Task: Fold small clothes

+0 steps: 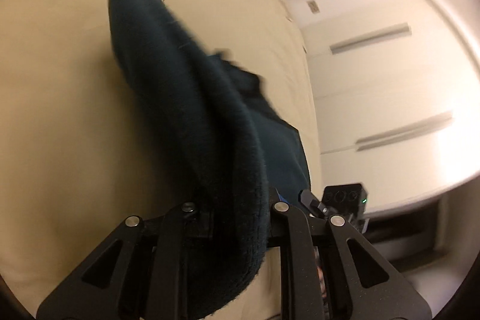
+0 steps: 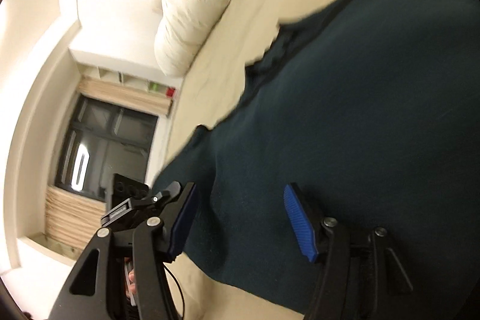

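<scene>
No text, label, brand, number or sign can be read in either wrist view
</scene>
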The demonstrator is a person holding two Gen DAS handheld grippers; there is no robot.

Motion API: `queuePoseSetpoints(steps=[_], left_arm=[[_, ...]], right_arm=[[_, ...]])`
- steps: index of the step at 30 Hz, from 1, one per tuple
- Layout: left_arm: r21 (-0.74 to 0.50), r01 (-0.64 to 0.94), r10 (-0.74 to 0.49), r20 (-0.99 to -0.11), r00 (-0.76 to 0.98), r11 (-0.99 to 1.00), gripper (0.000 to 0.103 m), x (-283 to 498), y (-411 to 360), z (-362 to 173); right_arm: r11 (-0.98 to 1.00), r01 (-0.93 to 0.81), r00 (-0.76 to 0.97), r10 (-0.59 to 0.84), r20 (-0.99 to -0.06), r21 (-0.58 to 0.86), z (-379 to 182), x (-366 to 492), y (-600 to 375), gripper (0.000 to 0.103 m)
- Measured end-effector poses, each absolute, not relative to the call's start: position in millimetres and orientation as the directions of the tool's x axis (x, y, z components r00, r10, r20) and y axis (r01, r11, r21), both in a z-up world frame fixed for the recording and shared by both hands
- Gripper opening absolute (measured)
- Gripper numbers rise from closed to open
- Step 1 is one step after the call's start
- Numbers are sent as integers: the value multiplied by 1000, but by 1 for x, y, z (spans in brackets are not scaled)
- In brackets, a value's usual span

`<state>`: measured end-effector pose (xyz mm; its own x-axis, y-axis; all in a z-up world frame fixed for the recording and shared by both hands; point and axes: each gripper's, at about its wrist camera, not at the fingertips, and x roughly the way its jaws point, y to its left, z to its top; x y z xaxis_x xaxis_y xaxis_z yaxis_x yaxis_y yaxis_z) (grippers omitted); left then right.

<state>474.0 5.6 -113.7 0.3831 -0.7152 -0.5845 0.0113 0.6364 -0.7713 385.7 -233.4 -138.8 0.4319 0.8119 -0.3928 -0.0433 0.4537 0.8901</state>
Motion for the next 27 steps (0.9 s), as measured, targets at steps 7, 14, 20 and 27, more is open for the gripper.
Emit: queuePoseSetpoints(steps=[7,14,20,27], left_arm=[[-649,177,-671,-696,257,740,16,486,-178,-145],[-508,276,-576,-751,322,816,18,465,-223,-140],[-491,387,-609,-738,290,780,78,438,-242,-116],[-562,420,-696,-644,318,712,79,403,-192,-95]], right_arm=[[357,16,508,801,-315,934,-142,398,-320,81],[406,27,432,819,-377,913,-148,412,-316,80],[464,23,383,814,-436,886,-136,431,-289,81],[564,39,336,770,-542,825,-143,426,-284,72]])
